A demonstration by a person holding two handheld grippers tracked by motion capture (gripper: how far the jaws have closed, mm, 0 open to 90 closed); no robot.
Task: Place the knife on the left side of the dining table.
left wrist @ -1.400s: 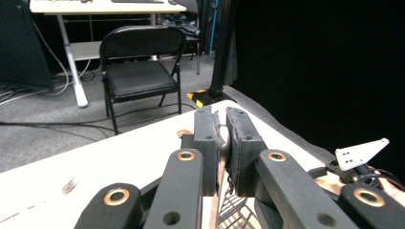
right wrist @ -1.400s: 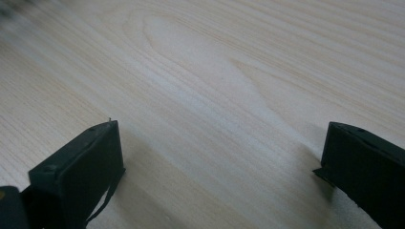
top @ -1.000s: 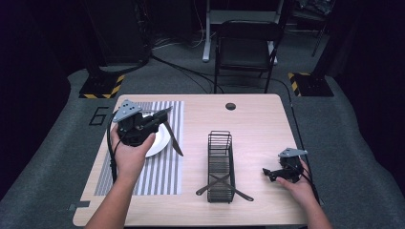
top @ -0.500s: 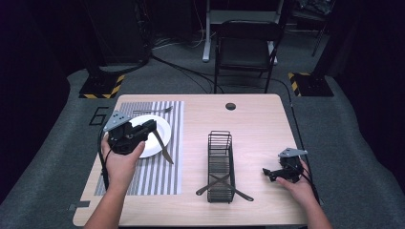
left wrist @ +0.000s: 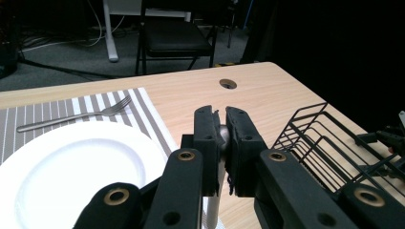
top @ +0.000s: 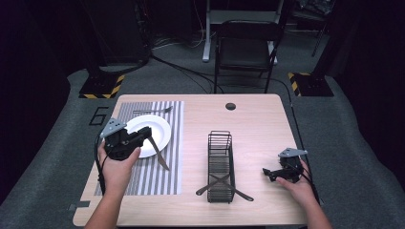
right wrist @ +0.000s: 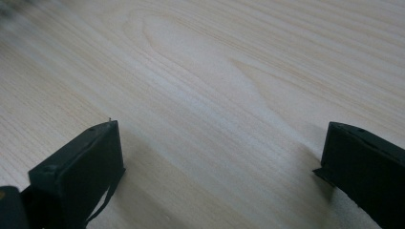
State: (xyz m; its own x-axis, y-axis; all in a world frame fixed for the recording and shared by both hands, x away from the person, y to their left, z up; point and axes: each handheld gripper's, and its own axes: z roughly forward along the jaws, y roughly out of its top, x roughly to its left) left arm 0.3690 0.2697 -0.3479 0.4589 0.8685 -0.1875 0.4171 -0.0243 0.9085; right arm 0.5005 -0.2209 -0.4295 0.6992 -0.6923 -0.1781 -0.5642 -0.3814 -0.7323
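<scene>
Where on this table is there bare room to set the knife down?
Bare wood lies between the striped placemat and the wire rack, and beyond the rack toward the cable hole. The placemat's far half is crowded by the plate and fork. The left tongs grip the knife.

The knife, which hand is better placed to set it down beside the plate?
The left. Its tongs are shut on the knife, right by the plate on the striped mat. The right tongs are open, resting low past the wire rack.
</scene>
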